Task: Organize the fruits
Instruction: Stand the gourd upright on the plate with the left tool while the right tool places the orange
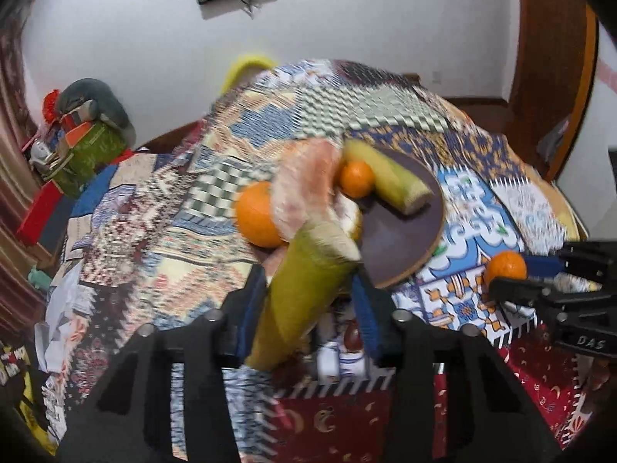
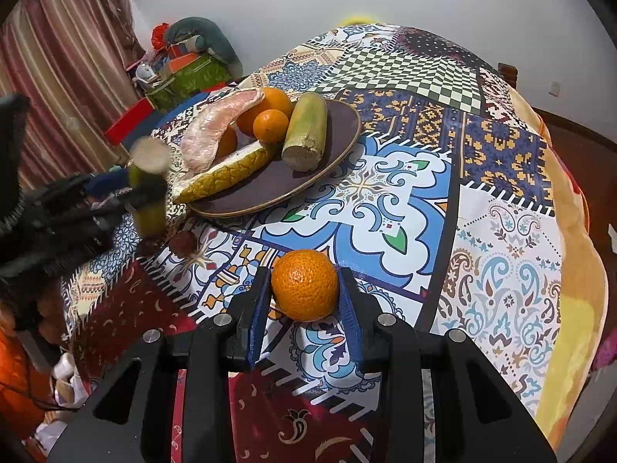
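Left tool (image 1: pixel 308 289) pinches a cane (image 1: pixel 304 289), right tool (image 2: pixel 304 289) an orange (image 2: pixel 304 284), both likely bound for the plate (image 2: pixel 331 154).

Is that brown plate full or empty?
Partly full: the brown plate holds oranges, a cane piece and pomelo wedges; bare patches remain.

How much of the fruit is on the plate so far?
Most of it: the plate already holds oranges, a pomelo wedge and a sugarcane piece. The left gripper holds another cane piece; the right gripper brackets the last orange. A small dark fruit remains.
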`<state>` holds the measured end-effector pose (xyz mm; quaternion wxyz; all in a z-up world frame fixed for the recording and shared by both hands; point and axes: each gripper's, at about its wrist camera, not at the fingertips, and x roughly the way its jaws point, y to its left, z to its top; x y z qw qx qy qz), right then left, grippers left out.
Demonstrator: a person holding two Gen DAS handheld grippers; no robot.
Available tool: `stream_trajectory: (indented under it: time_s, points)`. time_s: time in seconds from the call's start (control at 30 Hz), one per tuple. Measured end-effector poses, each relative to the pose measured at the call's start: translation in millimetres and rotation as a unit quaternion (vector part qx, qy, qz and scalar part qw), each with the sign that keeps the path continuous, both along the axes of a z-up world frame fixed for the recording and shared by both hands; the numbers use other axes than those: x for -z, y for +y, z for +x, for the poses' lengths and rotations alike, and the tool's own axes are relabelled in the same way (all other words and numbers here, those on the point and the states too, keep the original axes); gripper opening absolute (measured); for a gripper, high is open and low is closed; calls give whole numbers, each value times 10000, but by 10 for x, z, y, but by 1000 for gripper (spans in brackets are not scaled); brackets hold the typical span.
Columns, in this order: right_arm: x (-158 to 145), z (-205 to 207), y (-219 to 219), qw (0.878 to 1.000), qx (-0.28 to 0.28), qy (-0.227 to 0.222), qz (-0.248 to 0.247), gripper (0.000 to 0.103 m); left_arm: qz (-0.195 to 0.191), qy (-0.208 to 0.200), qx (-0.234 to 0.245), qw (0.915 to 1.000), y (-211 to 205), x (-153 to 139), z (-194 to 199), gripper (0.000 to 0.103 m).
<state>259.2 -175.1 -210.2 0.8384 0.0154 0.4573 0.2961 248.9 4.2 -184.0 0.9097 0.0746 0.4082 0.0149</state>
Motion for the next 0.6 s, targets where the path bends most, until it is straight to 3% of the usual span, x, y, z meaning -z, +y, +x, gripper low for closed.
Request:
stream_trajectory:
  time_s: [0.17,0.33,0.6]
  points:
    - [-36,-17,32,10000,-13,-32,-6,32,-456,-54,-314,9984,409,-123,-61,33]
    - [-52,-15,95,10000,-56,-56,-51,32,-1193,112,-422,9919,720,-27,-28,33]
    - [-52,-21,154,9998,-128,-71,-93,32,-1018,32,-441,9938,611,68,67,33]
